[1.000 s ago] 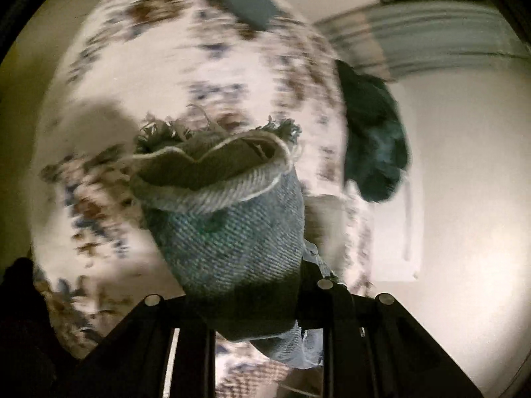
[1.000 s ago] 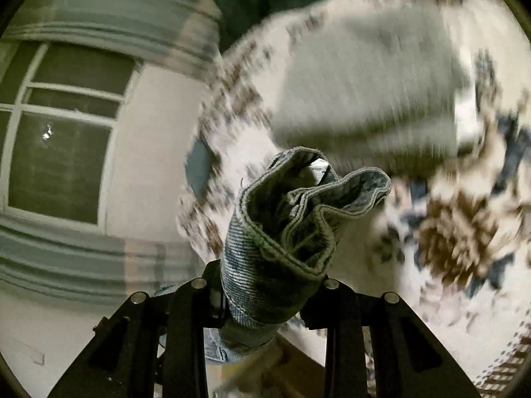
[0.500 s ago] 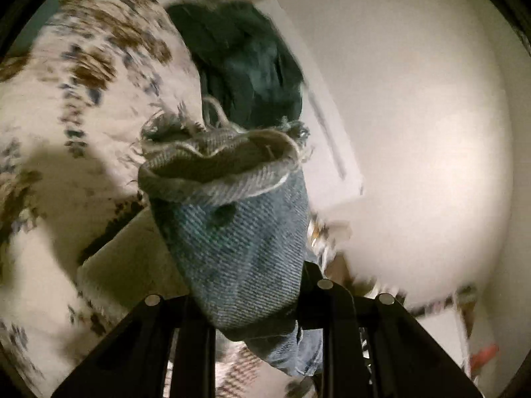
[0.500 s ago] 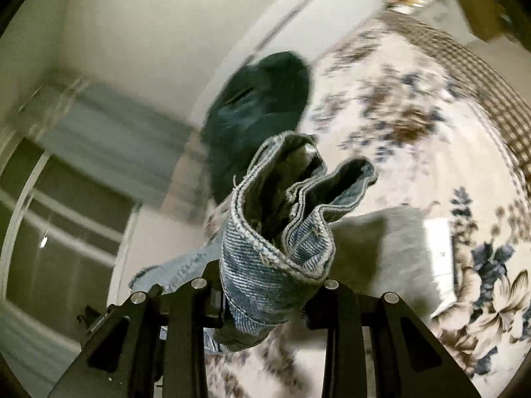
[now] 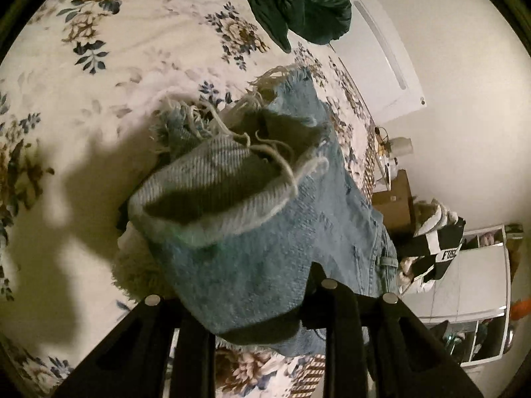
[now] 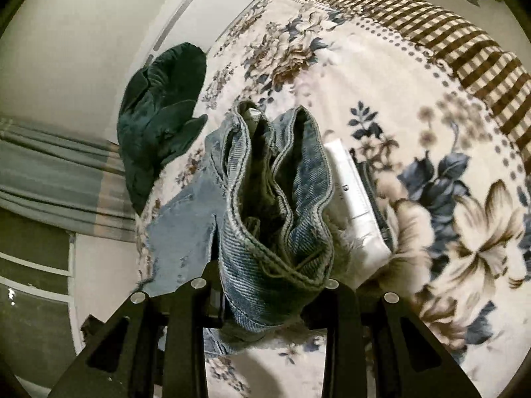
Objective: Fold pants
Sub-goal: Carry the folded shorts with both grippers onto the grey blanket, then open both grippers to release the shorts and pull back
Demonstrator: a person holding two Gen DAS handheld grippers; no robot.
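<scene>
The pants are light blue jeans. My left gripper (image 5: 252, 301) is shut on a frayed leg hem of the jeans (image 5: 252, 258), which bunches up between the fingers; the rest of the jeans trails right over the bed. My right gripper (image 6: 265, 285) is shut on a stitched, bunched edge of the jeans (image 6: 265, 219), likely the waistband; more denim hangs down at the left. Both fingertips are hidden by cloth.
A floral bedspread (image 5: 132, 49) with a brown checked border (image 6: 464, 43) lies below. A dark green garment (image 5: 298, 3) lies at the bed's far side, also in the right wrist view (image 6: 159, 122). Folded white clothes (image 6: 358, 212) lie under the jeans. Boxes and clutter (image 5: 428, 242) stand beside the bed.
Both grippers have swung round and come down toward the bed with the jeans still held. The views now steady on the bedspread, and the jeans spread out over it.
</scene>
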